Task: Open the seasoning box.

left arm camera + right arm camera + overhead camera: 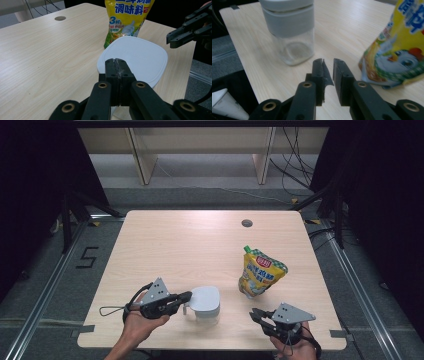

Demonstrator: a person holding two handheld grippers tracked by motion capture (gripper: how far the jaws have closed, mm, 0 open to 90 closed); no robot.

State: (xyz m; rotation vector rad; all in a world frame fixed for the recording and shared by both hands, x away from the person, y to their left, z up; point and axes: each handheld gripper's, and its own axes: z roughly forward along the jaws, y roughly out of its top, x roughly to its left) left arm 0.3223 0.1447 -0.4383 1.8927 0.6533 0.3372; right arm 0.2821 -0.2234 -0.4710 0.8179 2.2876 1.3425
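Standing lidded, clear jar point(205, 303) holds nothing visible.

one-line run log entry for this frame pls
left tool: shut, at jar lid | right tool: slightly open, holding nothing | clear jar: upright, lid on | seasoning pouch: standing behind jar

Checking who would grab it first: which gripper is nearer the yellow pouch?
Right. The right gripper sits just in front of the yellow pouch; the left gripper is beyond the jar.
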